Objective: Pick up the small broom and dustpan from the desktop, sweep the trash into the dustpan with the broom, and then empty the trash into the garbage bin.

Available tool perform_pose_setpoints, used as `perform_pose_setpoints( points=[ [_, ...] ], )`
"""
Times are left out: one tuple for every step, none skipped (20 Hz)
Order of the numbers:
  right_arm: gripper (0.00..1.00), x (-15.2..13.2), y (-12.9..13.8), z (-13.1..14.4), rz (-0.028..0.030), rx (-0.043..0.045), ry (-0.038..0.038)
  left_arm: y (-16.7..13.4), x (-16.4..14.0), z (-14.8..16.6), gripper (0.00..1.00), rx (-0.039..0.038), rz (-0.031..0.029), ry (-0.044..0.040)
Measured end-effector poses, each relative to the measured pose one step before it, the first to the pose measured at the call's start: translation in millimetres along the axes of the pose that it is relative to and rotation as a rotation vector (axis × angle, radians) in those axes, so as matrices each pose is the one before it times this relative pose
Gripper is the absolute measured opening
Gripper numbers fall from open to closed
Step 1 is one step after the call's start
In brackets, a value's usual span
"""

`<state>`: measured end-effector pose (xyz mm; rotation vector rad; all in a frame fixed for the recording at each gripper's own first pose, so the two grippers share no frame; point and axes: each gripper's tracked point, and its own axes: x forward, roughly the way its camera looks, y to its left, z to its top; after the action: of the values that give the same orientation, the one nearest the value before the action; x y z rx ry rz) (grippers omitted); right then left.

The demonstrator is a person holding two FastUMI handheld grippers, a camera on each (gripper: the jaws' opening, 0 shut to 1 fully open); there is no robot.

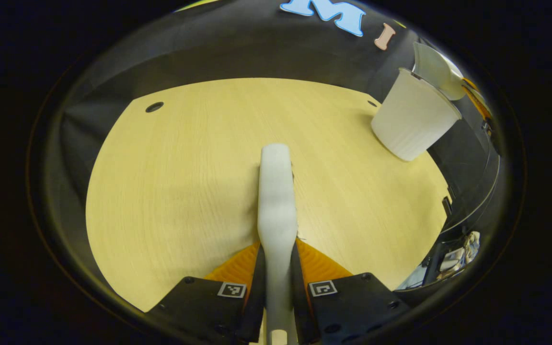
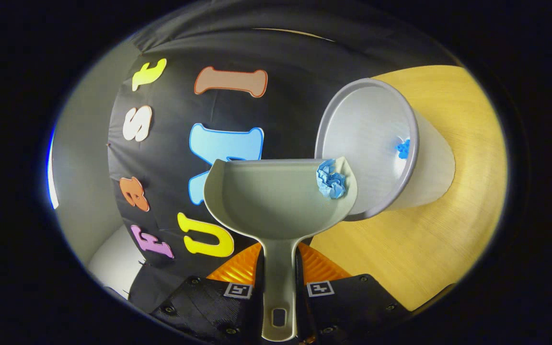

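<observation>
The right gripper (image 2: 278, 278) jaws clench the dustpan (image 2: 276, 201) handle; its blue paper wad (image 2: 331, 182) sits at the lip corner overlapping the garbage bin (image 2: 367, 143) mouth (left gripper (image 1: 277, 282) grips the broom (image 1: 276, 191)).

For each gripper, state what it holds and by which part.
Left gripper: broom, by its handle. Right gripper: dustpan, by its handle.

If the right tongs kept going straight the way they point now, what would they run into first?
Probably the booth's black cloth wall. The right tongs grip the grey plastic dustpan, whose corner with the crumpled blue paper overlaps the white garbage bin's rim; the bin sits right of that line. Depth is unclear.
</observation>
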<state>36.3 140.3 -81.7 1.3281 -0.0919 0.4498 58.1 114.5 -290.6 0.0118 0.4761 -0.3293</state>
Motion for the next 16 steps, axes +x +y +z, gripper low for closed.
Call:
perform_pose_setpoints(
  points=[
    [0.27,3.13,0.42,-3.42,0.00058,-0.04635,0.01718,-0.62,-0.49,-0.27,0.36,-0.00493,-0.00061,-0.00029],
    [0.27,3.08,-1.18,-2.94,-0.00083,-0.04962,0.01875,-0.97,0.61,1.15,0.36,-0.00495,0.0027,-0.00243],
    [0.27,2.48,-0.62,-3.27,-0.00075,-0.05225,0.01925,0.02,0.39,-0.53,0.36,-0.005,0.00473,-0.00342],
    [0.27,-1.28,-0.87,-4.62,0.00309,-0.0431,0.01455,-0.43,-0.07,0.22,0.36,-0.00418,0.00323,-0.00146],
    [0.27,-2.71,3.2,-5.54,0.03119,-0.01532,0.02015,-0.78,-0.1,-0.46,0.36,-0.00439,0.00243,-0.00034],
    [0.27,-2.01,5.89,-2.33,0.03355,0.01575,0.01039,0.11,-0.11,0.23,0.36,-0.00034,0.00083,-0.00009],
    [0.27,-3.4,3.81,2.57,0.03772,0.03177,-0.00417,0.23,1.06,-0.76,0.36,-0.00245,0.00151,-0.00103],
    [0.27,-2.53,2.44,5.0,0.02918,0.02809,-0.01608,-0.26,0.43,-0.3,0.36,-0.00364,0.00083,-0.0013],
    [0.27,-2.34,3.38,6.36,0.03791,0.05004,-0.03053,-0.31,-0.1,0.1,0.36,-0.00378,0.00069,-0.00088],
    [0.27,-1.46,1.81,5.27,0.02932,0.04593,-0.02856,-1.0,-0.13,0.44,0.36,-0.00508,-0.00056,-0.00115],
    [0.27,-3.96,0.91,9.84,0.03164,0.05052,-0.03081,-0.78,-0.36,0.31,0.34,-0.00383,-0.0016,-0.00055],
    [0.27,-4.95,0.49,10.95,0.03185,0.05066,-0.03238,-0.32,0.91,-0.67,0.34,-0.00215,-0.00141,-0.00028],
    [0.27,-5.48,1.79,11.57,0.02703,0.0446,-0.0323,-0.06,0.01,-0.15,0.36,-0.00046,0.00049,-0.00071],
    [0.27,-4.68,1.32,8.39,0.02095,0.03451,-0.02909,0.41,0.41,-0.25,0.35,0.00153,0.001,-0.00007],
    [0.27,-5.74,0.08,7.21,0.01839,0.02738,-0.02693,-0.07,-0.63,-0.17,0.34,0.00088,-0.00163,0.00116],
    [0.27,-4.69,1.4,4.86,0.01615,0.02833,-0.02019,-0.18,0.23,0.25,0.31,0.00088,-0.00175,0.00025]
  ],
)
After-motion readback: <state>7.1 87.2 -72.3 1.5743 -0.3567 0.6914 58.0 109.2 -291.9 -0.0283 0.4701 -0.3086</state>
